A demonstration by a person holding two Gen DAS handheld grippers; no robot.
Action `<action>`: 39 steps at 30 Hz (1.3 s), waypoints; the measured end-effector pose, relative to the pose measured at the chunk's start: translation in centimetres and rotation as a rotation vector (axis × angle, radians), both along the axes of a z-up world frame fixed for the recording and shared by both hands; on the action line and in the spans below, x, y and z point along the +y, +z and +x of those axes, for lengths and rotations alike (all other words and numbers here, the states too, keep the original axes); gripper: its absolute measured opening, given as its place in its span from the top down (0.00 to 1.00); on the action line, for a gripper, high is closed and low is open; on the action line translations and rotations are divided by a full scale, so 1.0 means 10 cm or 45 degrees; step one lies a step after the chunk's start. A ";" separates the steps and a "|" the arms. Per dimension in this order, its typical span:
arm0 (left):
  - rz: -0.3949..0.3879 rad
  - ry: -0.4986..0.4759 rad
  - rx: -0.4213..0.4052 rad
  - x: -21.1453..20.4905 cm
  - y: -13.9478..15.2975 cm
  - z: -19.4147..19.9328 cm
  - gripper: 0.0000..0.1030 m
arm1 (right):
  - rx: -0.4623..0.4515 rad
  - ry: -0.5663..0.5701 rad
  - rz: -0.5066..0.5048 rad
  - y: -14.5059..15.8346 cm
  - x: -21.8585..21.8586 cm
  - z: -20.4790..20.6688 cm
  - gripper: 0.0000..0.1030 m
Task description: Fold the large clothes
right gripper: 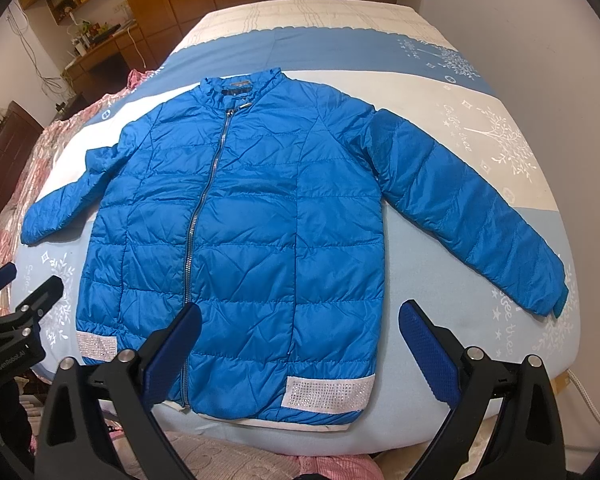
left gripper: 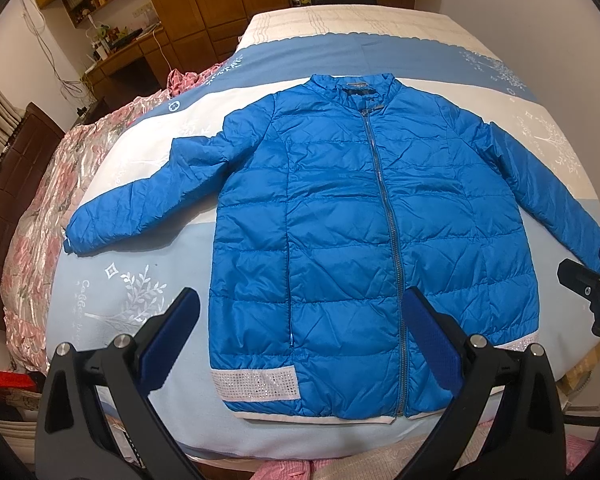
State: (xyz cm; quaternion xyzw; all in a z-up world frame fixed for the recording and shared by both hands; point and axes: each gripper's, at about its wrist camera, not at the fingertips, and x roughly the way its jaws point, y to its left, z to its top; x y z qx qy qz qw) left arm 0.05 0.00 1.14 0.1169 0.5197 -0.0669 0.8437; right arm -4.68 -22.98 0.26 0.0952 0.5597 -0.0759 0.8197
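A blue quilted jacket (left gripper: 360, 240) lies flat and zipped on the bed, collar away from me, both sleeves spread out to the sides; it also shows in the right wrist view (right gripper: 240, 232). White sparkly bands run along its hem. My left gripper (left gripper: 300, 320) is open and empty, held above the hem over the jacket's left half. My right gripper (right gripper: 300, 332) is open and empty, above the hem over the jacket's right half. Each gripper shows at the edge of the other's view, the right one (left gripper: 592, 292) and the left one (right gripper: 16, 320).
The bed (left gripper: 112, 300) has a blue and white patterned cover. A pink floral quilt (left gripper: 52, 208) is bunched along its left side. A wooden desk and cabinets (left gripper: 140, 44) stand beyond the left side. A white wall (right gripper: 540, 60) runs along the right.
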 end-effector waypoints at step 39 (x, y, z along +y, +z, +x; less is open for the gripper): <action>0.003 0.002 -0.006 0.00 0.01 -0.01 0.03 | 0.000 0.000 -0.001 -0.01 -0.01 0.01 0.04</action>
